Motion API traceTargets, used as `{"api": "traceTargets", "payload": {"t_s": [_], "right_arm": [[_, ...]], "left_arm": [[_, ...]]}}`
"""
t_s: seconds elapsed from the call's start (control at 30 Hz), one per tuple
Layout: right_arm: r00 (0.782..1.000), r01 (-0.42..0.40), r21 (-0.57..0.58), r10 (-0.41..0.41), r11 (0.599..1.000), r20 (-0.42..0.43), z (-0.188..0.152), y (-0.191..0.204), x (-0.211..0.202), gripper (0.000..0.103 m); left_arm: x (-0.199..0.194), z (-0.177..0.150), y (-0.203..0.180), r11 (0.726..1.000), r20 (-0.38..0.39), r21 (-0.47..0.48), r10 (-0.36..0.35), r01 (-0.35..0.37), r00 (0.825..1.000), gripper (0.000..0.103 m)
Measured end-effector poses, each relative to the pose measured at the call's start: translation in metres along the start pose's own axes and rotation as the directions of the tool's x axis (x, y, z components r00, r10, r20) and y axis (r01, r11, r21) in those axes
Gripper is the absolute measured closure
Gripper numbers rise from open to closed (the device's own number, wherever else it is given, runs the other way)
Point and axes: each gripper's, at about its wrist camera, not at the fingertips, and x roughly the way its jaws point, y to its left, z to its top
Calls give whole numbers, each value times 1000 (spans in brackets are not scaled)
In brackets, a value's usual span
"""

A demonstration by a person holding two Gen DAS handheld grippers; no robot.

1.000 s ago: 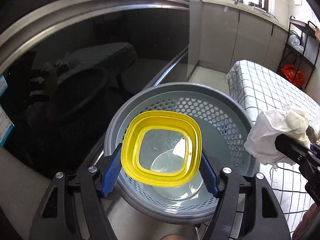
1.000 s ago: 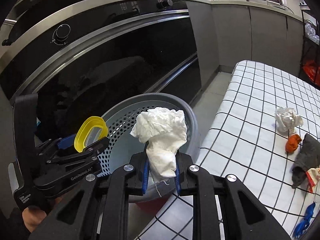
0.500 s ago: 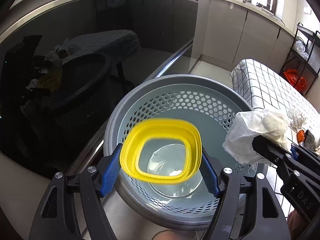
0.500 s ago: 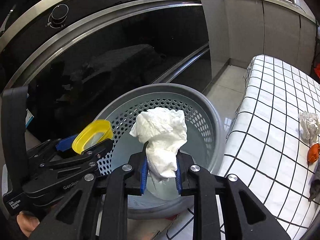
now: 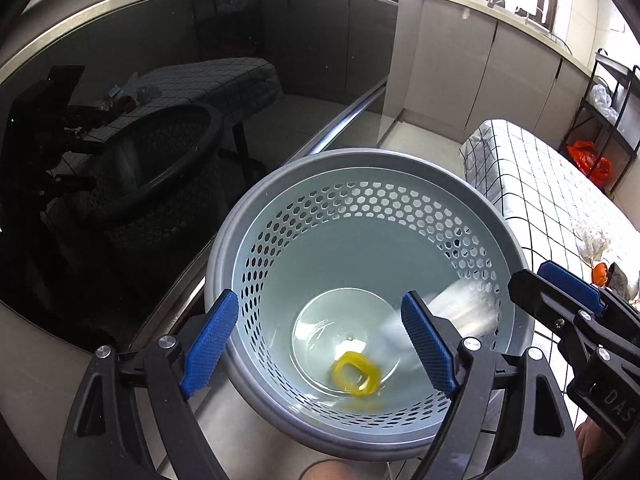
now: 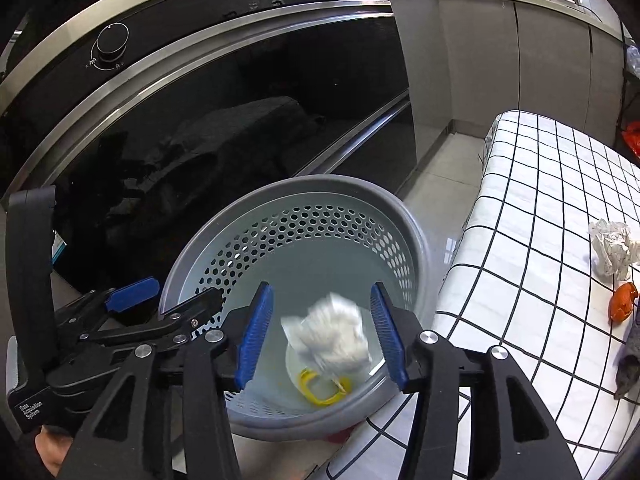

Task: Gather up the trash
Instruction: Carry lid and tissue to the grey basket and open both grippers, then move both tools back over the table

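Observation:
A grey perforated bin (image 5: 508, 236) (image 6: 416, 216) stands on the floor below both grippers. A yellow-rimmed lid (image 5: 356, 376) (image 6: 320, 390) lies blurred at its bottom. A crumpled white tissue (image 6: 330, 338) (image 5: 460, 308) is falling inside the bin, blurred. My left gripper (image 5: 320, 344) (image 6: 160, 300) hangs over the bin's near rim; its jaws are opening with nothing between them. My right gripper (image 6: 322, 336) is over the bin too, jaws opening, pads clear of the tissue; in the left wrist view one blue pad (image 5: 568, 282) shows.
A dark glass oven front (image 6: 240, 100) stands behind the bin. To the right, a table with a checked cloth (image 6: 540, 200) carries a crumpled paper (image 6: 612, 244), an orange scrap (image 6: 622, 302) and a grey rag (image 6: 630, 360). A black rack with an orange bag (image 5: 592, 160) stands far right.
The left jaws spread and the yellow lid dropped to the bin's bottom. The right jaws opened and let go of the white tissue, which is falling into the bin.

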Motion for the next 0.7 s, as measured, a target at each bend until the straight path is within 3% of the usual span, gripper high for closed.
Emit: {"api": "traceTargets", "payload": {"t_s": [0.7], "right_arm": [[999,33,14,-34,999,24,-10,-8,-28,54]], "left_arm": [[-9,-3,-11,1000,26,18,-2,1,1000,21]]}}
